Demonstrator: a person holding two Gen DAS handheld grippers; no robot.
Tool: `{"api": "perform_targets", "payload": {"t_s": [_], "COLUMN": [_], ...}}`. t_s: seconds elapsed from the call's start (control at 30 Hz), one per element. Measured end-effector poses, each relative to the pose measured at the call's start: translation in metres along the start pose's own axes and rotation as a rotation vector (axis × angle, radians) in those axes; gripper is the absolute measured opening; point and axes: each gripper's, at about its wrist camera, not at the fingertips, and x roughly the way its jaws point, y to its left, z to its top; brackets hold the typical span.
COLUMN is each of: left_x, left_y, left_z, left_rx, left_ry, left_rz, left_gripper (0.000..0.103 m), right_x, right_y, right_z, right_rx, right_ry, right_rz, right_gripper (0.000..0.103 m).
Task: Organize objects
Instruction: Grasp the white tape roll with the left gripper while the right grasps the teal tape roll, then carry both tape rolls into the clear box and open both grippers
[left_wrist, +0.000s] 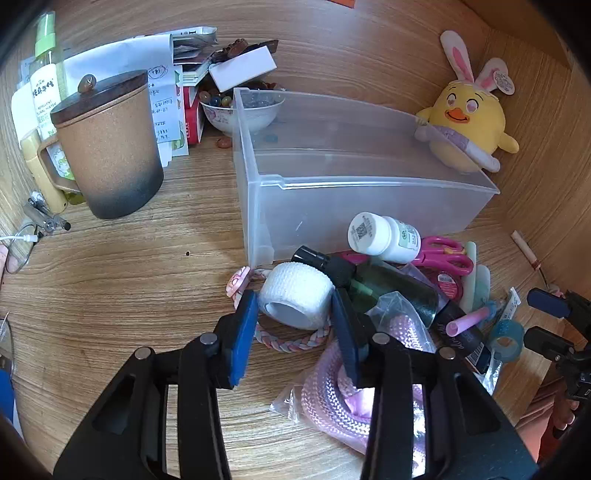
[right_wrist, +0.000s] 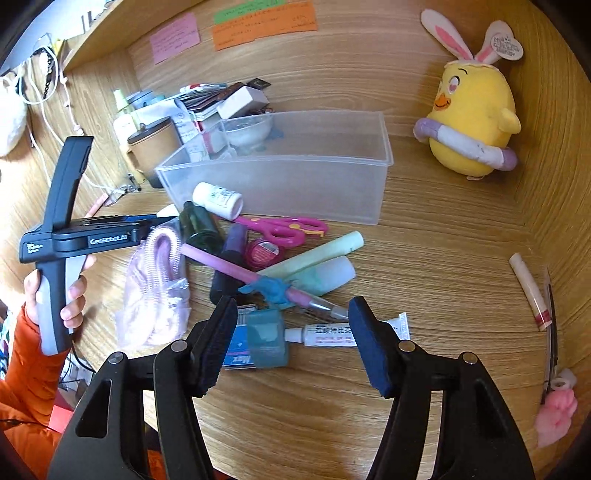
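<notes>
A clear plastic bin (left_wrist: 369, 199) stands empty on the wooden desk; it also shows in the right wrist view (right_wrist: 295, 184). In front of it lies a pile: a white pill bottle (left_wrist: 384, 238), pink scissors (left_wrist: 443, 254), a dark green bottle (left_wrist: 391, 288), a bagged pink rope (left_wrist: 332, 398). My left gripper (left_wrist: 295, 306) has its pads on both sides of a white bandage roll (left_wrist: 295, 299) at the pile's left edge. My right gripper (right_wrist: 291, 336) is open above a teal tape roll (right_wrist: 267, 339) and a white ointment tube (right_wrist: 332, 334), holding nothing.
A lidded brown mug (left_wrist: 110, 147) stands at left, with papers, a bowl of beads (left_wrist: 240, 107) and a spray bottle (left_wrist: 46, 74) behind. A yellow plush chick (left_wrist: 469, 122) sits right of the bin. A pink pen (right_wrist: 258, 275) and foam sticks (right_wrist: 314, 254) lie in the pile.
</notes>
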Motion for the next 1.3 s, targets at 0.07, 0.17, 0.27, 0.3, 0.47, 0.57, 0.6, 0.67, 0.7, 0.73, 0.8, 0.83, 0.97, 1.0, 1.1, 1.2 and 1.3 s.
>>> {"api": "perform_targets", "payload": {"t_s": [0.07, 0.17, 0.27, 0.3, 0.47, 0.57, 0.6, 0.67, 0.7, 0.73, 0.8, 0.83, 0.97, 1.0, 1.1, 1.2, 1.3], "left_x": [0.0, -0.005, -0.015, -0.018, -0.039, -0.052, -0.056, -0.064, -0.067, -0.069, -0.073, -0.074, -0.077, -0.076, -0.072, -0.065, -0.053], "left_y": [0.001, 0.003, 0.008, 0.008, 0.013, 0.011, 0.01, 0.008, 0.008, 0.006, 0.002, -0.001, -0.01, -0.012, -0.016, -0.018, -0.015], "left_z": [0.0, -0.002, -0.005, -0.005, -0.005, -0.003, -0.002, 0.001, 0.004, 0.006, 0.014, 0.017, 0.032, 0.036, 0.046, 0.057, 0.068], "left_rx": [0.002, -0.002, -0.013, -0.018, -0.04, -0.041, -0.042, -0.045, -0.05, -0.053, -0.055, -0.052, -0.03, -0.024, -0.01, 0.001, -0.006], "left_ry": [-0.003, -0.017, -0.038, -0.046, -0.089, -0.123, -0.135, -0.162, -0.177, -0.192, -0.218, -0.23, -0.273, -0.276, -0.28, -0.272, -0.239], "left_rz": [0.003, 0.013, 0.018, 0.019, 0.015, 0.012, 0.009, -0.003, -0.01, -0.017, -0.026, -0.029, -0.028, -0.024, -0.016, 0.001, -0.013], "left_gripper": [0.04, 0.04, 0.04, 0.04, 0.04, 0.04, 0.04, 0.04, 0.04, 0.04, 0.04, 0.04, 0.04, 0.04, 0.04, 0.04, 0.04], "right_x": [0.002, 0.009, 0.015, 0.016, 0.013, 0.005, 0.001, -0.008, -0.012, -0.017, -0.022, -0.025, -0.024, -0.022, -0.011, 0.004, 0.022], "right_y": [0.005, 0.01, 0.011, 0.011, 0.01, 0.009, 0.008, 0.007, 0.007, 0.007, 0.008, 0.008, 0.006, 0.006, 0.005, 0.002, -0.004], "right_z": [-0.002, -0.006, -0.008, -0.008, -0.007, -0.002, 0.0, 0.005, 0.009, 0.013, 0.023, 0.029, 0.054, 0.061, 0.081, 0.098, 0.111], "right_rx": [-0.013, -0.028, -0.026, -0.026, -0.022, -0.024, -0.024, -0.023, -0.023, -0.023, -0.026, -0.027, -0.018, -0.015, -0.021, -0.02, -0.012], "right_ry": [0.009, 0.045, 0.064, 0.065, 0.038, 0.009, -0.001, -0.03, -0.048, -0.068, -0.106, -0.129, -0.194, -0.204, -0.22, -0.21, -0.174], "right_rz": [0.015, 0.028, 0.036, 0.037, 0.03, 0.025, 0.024, 0.029, 0.03, 0.029, 0.025, 0.021, 0.008, 0.008, -0.009, -0.009, -0.01], "right_gripper": [0.052, 0.036, 0.025, 0.019, 0.017, 0.017, 0.017, 0.017, 0.017, 0.017, 0.017, 0.017, 0.017, 0.017, 0.017, 0.017, 0.017]}}
